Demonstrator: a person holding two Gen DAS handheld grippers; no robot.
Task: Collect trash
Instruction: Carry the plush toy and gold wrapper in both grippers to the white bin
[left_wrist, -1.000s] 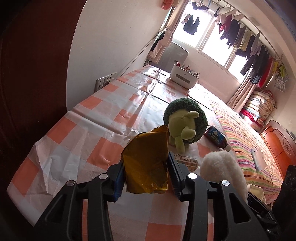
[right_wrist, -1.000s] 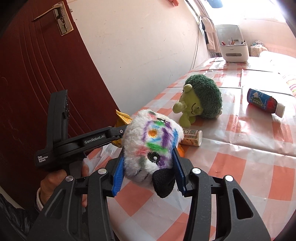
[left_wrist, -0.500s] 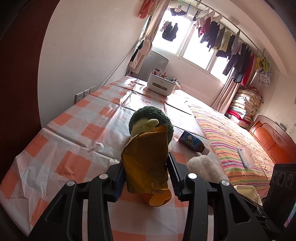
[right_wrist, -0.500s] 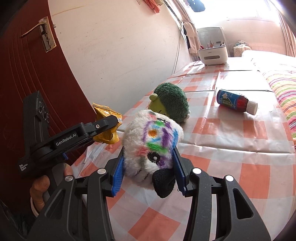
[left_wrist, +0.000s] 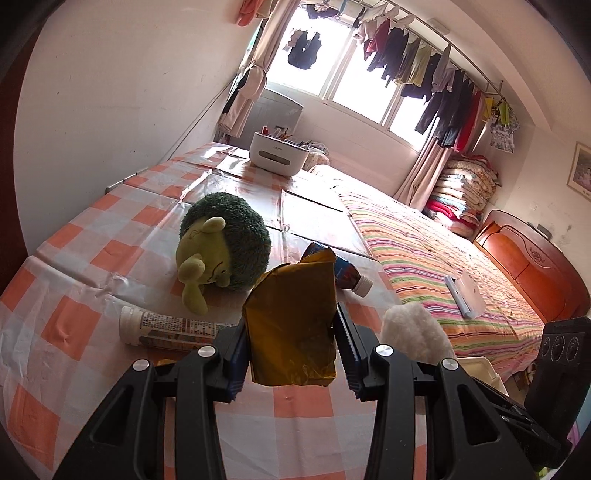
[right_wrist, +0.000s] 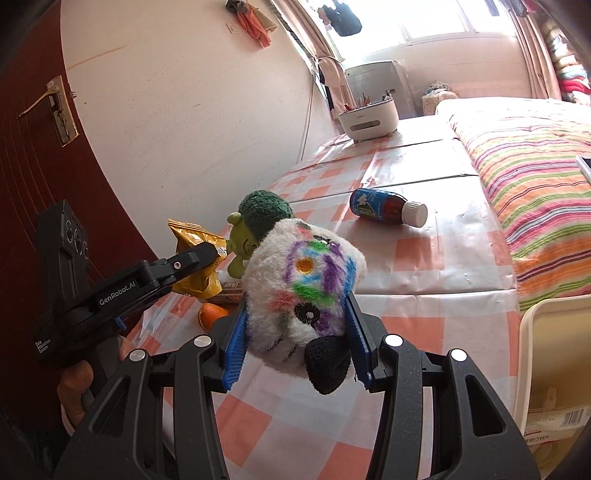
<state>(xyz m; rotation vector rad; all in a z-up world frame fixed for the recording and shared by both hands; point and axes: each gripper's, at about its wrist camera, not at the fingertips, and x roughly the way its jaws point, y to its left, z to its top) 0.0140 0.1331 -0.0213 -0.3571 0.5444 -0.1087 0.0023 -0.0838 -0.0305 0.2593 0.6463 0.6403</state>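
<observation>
Left gripper (left_wrist: 291, 347) pinches gold wrapper (left_wrist: 291, 321); right gripper (right_wrist: 295, 339) clamps plush toy (right_wrist: 303, 291). Risk: thin foil slipping free in transit.

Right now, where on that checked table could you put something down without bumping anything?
Bare cloth lies between the green plush and the white caddy, and along the wall-side edge of the table. More shows between the blue bottle and the striped bed. It is crowded around the white tube, the left gripper and its gold wrapper.
</observation>
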